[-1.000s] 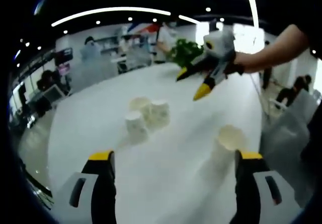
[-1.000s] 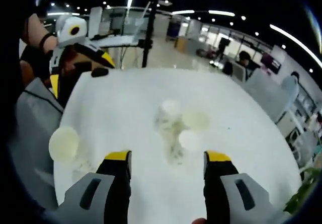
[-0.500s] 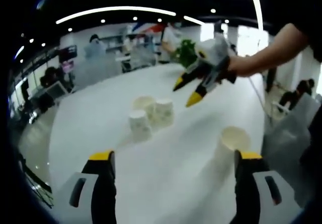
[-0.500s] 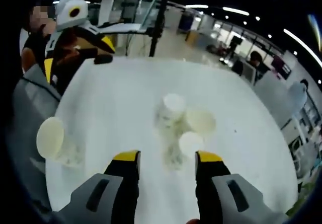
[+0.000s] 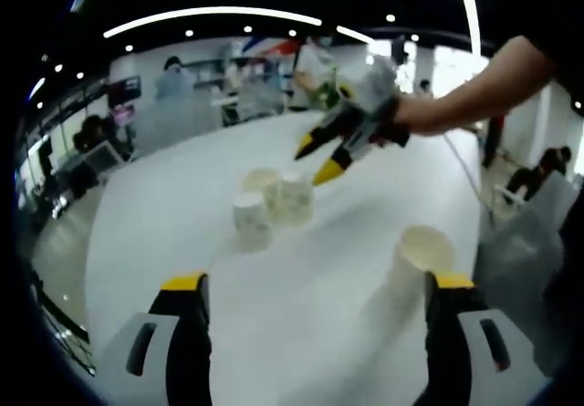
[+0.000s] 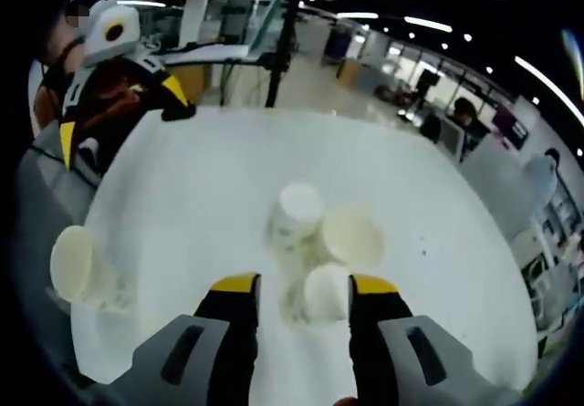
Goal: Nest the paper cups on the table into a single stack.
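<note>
On the white table [image 6: 182, 205], three paper cups [image 6: 315, 242] stand clustered near its middle, and a fourth cup [image 5: 418, 258] stands alone near one edge. The right gripper [image 6: 301, 289] hovers with jaws apart astride the nearest cup [image 6: 324, 292]. The left gripper [image 5: 315, 287] is released, jaws wide, holding nothing.

A white round table [image 5: 182, 205] fills the foreground in an open office. Beyond its far edge in the left gripper view, seated people [image 5: 173, 82] and a green plant [image 5: 321, 96] show blurred. In the right gripper view a dark post [image 6: 281, 41] rises behind the table, with desks and a seated person [image 6: 461, 119] farther off.
</note>
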A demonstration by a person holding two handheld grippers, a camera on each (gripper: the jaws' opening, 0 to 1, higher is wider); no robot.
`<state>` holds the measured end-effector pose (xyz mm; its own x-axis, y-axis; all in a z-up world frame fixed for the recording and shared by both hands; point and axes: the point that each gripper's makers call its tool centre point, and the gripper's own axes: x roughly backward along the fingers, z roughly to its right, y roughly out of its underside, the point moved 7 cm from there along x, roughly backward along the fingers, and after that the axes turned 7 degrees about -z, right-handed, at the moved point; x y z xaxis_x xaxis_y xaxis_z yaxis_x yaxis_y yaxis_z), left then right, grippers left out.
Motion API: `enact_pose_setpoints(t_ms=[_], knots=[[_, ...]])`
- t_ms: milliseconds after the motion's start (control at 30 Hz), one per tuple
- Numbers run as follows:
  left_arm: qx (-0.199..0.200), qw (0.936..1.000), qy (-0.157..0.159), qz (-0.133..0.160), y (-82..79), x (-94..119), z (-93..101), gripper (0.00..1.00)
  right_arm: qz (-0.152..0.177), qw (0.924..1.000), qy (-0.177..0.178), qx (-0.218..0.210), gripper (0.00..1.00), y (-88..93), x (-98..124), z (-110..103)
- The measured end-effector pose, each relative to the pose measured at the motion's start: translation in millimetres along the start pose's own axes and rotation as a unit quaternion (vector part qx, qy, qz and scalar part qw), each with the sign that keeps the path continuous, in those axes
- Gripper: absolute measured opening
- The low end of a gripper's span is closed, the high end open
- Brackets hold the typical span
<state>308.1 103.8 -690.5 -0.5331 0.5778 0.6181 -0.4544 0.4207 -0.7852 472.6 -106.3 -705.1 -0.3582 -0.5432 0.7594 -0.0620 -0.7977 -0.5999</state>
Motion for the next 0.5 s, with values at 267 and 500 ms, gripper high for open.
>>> enact_pose_setpoints(t_ms=[267,500], knots=[[-0.001,1.0,-0.002,-0.009,1.6,-0.1,1.9,0.98,0.005,0.9999,-0.001,0.012,0.32,-8.0,-10.8,10.3],[0.006,0.9999,-0.003,-0.01,2.8,-1.2,1.9,0.98,0.003,0.9996,-0.002,0.029,0.3,-15.4,-19.8,14.4]])
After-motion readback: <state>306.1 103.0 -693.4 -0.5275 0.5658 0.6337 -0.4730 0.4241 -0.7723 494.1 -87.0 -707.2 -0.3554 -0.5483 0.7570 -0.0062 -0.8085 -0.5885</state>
